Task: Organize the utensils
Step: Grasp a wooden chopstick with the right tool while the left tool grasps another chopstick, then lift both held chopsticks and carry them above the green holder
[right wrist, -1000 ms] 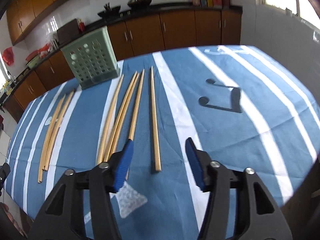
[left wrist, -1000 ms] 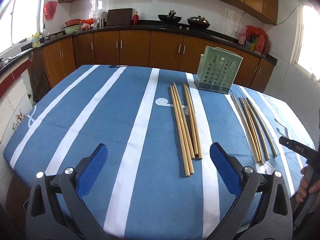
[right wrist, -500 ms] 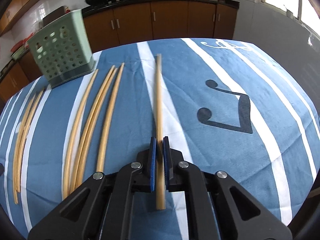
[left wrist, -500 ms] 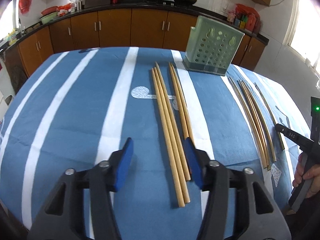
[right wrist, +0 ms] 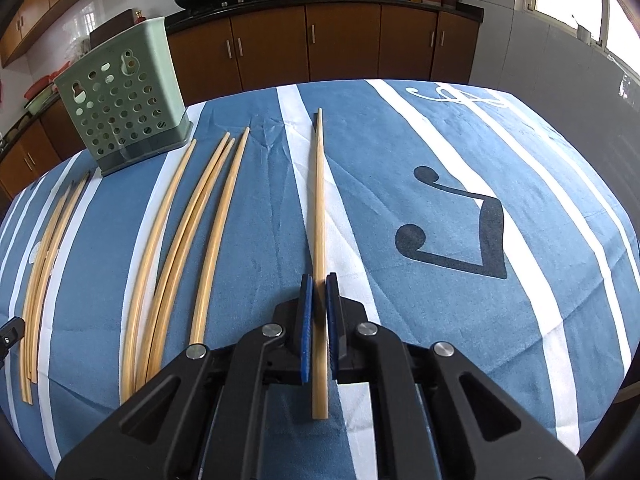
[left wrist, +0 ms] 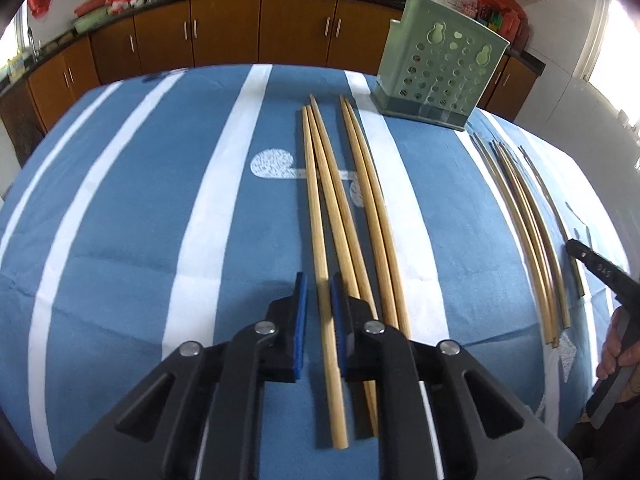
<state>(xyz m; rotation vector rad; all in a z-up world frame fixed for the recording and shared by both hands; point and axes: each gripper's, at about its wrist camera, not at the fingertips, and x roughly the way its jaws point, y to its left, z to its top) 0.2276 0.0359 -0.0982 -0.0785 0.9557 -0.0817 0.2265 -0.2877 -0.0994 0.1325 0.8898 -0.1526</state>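
Several long wooden chopsticks lie in two groups on a blue-and-white striped tablecloth. My left gripper (left wrist: 319,280) is nearly shut around the leftmost chopstick (left wrist: 316,216) of the left group, with a small gap beside each pad. My right gripper (right wrist: 319,280) is shut on a single chopstick (right wrist: 319,200), whose tip points away over the cloth. A green perforated utensil holder (left wrist: 438,64) stands upright at the far side, also in the right wrist view (right wrist: 122,104). The right group of chopsticks (right wrist: 188,240) lies left of the held one.
The table (left wrist: 120,220) has a rounded near edge. Brown kitchen cabinets (left wrist: 240,32) and a counter with woks run behind it. The right gripper's body and the hand (left wrist: 616,320) show at the left view's right edge.
My left gripper moved forward and closed from wide open to nearly shut around a chopstick. My right gripper closed on the single chopstick and holds it.
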